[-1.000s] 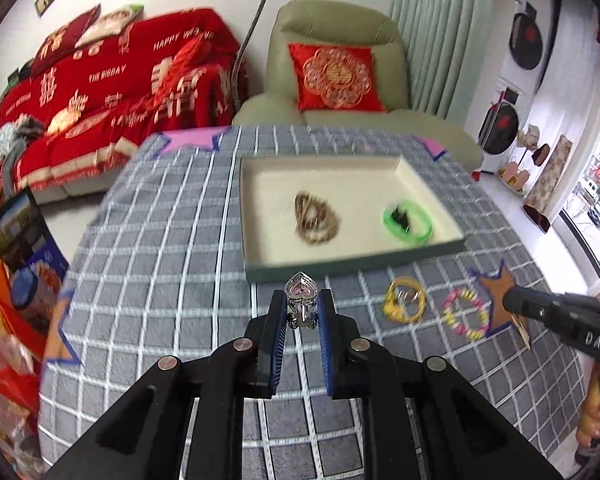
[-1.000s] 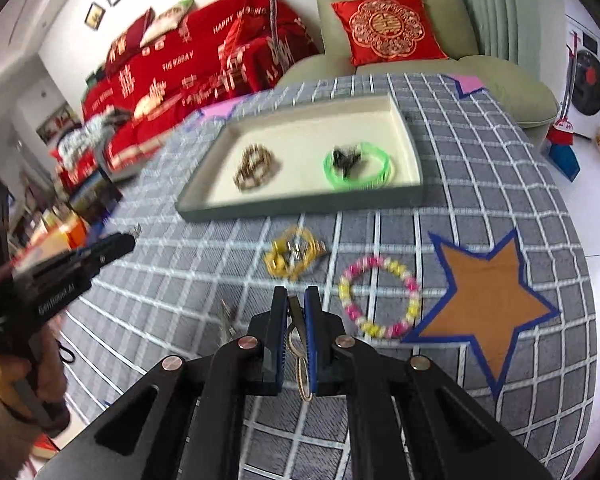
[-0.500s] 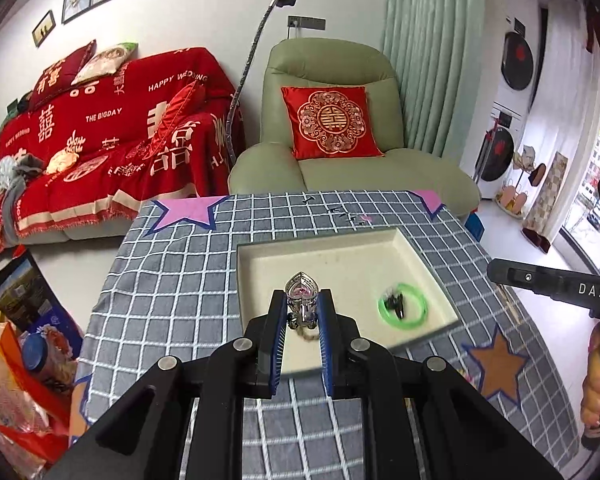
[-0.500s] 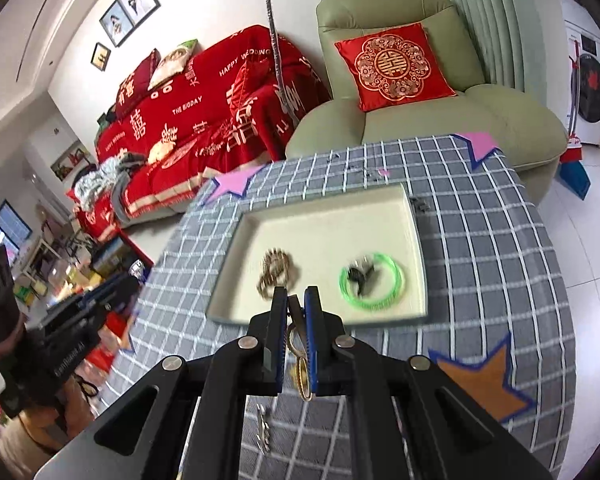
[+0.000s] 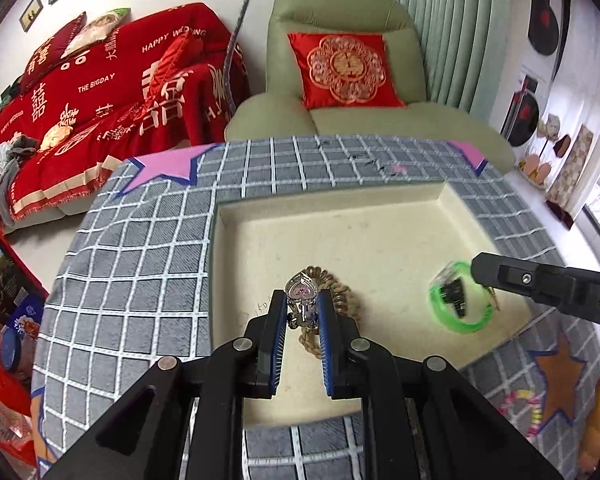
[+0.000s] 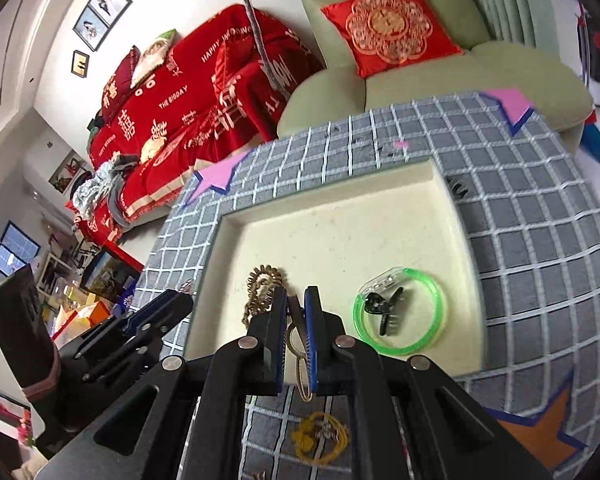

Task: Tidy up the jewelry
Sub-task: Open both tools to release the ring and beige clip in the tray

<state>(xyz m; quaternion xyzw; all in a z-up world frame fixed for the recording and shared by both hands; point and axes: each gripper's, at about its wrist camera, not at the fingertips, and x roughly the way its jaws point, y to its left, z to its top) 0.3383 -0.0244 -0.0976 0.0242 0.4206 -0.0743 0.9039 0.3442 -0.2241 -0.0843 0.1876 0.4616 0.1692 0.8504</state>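
A cream tray (image 5: 340, 220) (image 6: 340, 208) lies on the grey checked tablecloth. In it are a brown beaded bracelet (image 5: 342, 300) (image 6: 260, 284) and a green bangle (image 5: 466, 324) (image 6: 420, 344) around a black hair clip (image 6: 384, 308). My left gripper (image 5: 302, 312) is shut on a silver heart-shaped watch (image 5: 300, 290) and holds it over the tray, above the brown bracelet. My right gripper (image 6: 296, 316) is shut on a thin gold-coloured ring piece (image 6: 300, 360) over the tray's near edge. It also shows in the left wrist view (image 5: 540, 280), beside the green bangle.
A yellow bracelet (image 6: 320, 436) and a pastel bead bracelet (image 5: 520, 408) lie on the cloth in front of the tray. An orange star patch (image 6: 536, 428) is at the right. A green armchair (image 5: 348, 92) and red sofa (image 5: 100, 92) stand behind the table.
Both grippers have moved forward and lower over the tray with their pieces still held. The tray looks much closer in both views.
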